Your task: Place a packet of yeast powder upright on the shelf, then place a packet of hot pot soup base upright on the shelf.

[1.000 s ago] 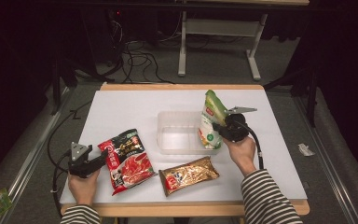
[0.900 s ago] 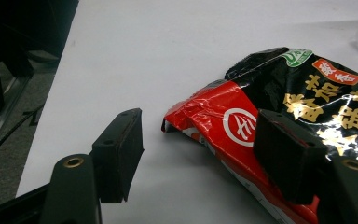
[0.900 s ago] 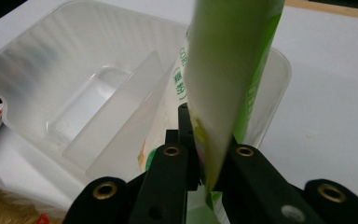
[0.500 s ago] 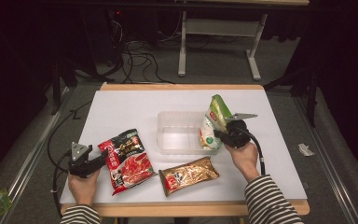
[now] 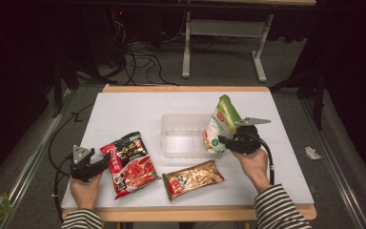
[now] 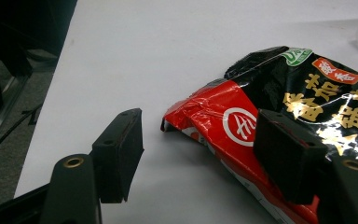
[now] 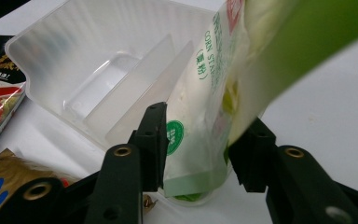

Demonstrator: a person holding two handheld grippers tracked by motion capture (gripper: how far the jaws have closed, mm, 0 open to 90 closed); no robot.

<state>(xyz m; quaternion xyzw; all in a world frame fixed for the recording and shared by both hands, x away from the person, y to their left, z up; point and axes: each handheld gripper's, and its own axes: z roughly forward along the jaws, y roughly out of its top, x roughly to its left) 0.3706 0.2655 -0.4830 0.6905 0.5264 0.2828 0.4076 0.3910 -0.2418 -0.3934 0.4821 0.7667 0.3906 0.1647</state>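
Note:
A green and white pouch (image 5: 221, 121) stands with its bottom in the right end of the clear plastic container (image 5: 171, 117) and leans to the right. My right gripper (image 5: 221, 140) is at the pouch's lower part. Its jaws have just been opening, and the pouch (image 7: 196, 121) stands between the pads without being squeezed. My left gripper (image 5: 106, 162) rests open at the table's front left. One jaw is over the corner of the black and red packet (image 6: 279, 107) and the other is over bare table.
A gold snack packet (image 5: 193, 179) lies near the front edge between the two hands. The black and red packet (image 5: 131, 164) lies flat to its left. The white table (image 5: 124, 109) has free room behind and left of the container.
The right gripper's jaws have spread apart around the pouch, and the right hand has shifted slightly. The left gripper and the packets have not moved.

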